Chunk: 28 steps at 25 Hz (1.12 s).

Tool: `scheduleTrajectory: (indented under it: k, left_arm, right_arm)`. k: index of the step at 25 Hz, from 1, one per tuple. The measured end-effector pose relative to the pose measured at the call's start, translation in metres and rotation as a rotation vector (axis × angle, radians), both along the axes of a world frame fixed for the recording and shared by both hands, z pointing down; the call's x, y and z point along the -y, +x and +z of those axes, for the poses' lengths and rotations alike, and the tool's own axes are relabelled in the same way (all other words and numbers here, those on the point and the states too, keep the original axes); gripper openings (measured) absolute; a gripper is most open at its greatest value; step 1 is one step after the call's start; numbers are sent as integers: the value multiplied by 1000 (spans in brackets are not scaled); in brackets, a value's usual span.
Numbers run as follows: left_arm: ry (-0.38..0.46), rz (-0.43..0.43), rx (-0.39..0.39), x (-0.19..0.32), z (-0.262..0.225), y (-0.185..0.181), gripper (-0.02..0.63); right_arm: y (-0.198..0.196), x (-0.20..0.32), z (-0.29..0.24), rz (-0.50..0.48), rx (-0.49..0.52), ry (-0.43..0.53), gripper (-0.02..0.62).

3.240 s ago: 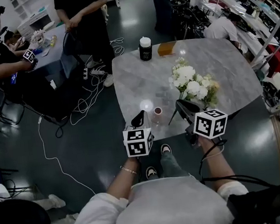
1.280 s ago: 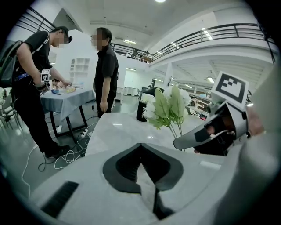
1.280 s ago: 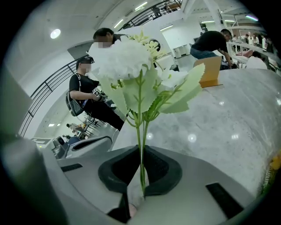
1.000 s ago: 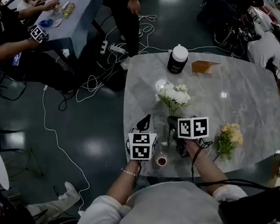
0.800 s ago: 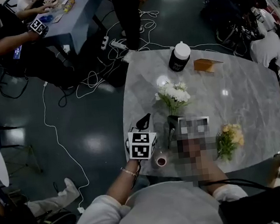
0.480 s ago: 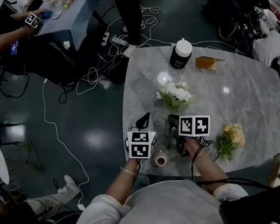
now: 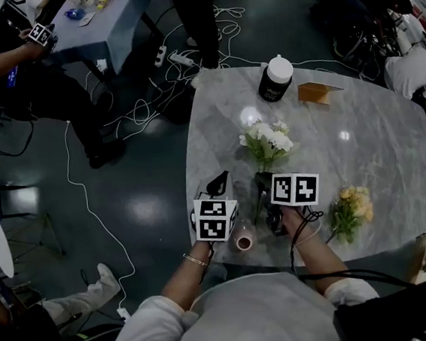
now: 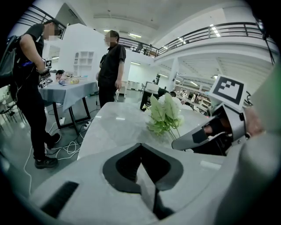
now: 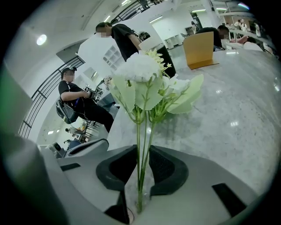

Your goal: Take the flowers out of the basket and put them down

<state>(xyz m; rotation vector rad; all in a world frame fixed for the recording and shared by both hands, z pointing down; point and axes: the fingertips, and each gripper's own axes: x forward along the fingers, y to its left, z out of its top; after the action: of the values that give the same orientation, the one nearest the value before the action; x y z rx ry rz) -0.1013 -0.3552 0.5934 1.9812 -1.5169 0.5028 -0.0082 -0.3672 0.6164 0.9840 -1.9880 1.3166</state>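
— Where to look for the white flowers (image 7: 268,139)?

— Over the near part of the table (image 7: 377,149), standing upright with the heads up. Caught by the stems between the jaws of the right gripper (image 9: 141,165). Can't make out the stem ends, hidden below the jaws.

— Gripped firmly?

— Only lightly, by the look of it. Has just been easing its jaws apart, with the stems touching both pads.

— And the left gripper (image 8: 141,158)?

— Clenched on nothing. Hovering just beside the right one, above a small glass (image 7: 244,240) near the table's front edge.

— Any basket to speak of?

— None in sight. Just a yellow bunch (image 7: 351,206) lying flat on the marble further right, well apart from the white one.

— How to expect the white one to handle?

— Probably very light but top-heavy. Thin, springy stems, possibly artificial and a little slick. Likely to swivel or slide in a slack pinch, and to kink if squeezed hard.

— So where to take hold?

— On all the stems bundled together, below the leaves. Never on the blooms. Safer to tip it over and lay it down sideways than to let go of it standing
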Motion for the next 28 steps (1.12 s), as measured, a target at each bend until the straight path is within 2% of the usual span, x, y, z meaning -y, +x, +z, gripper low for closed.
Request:
scheduleTrajectory:
  k: [5,11,28]
  left_arm:
    - [9,-7,-7,0,-2,-2,9]
    - [19,-12,-15,0,-5,-5,9]
    - [97,14,-41,1,-40,-5,9]
  right_arm:
    - [1,0,1,10,-15,-2,114]
    - [10,0,-4,49,-46,1,163]
    - [23,-2,-47,141,-64,87,167]
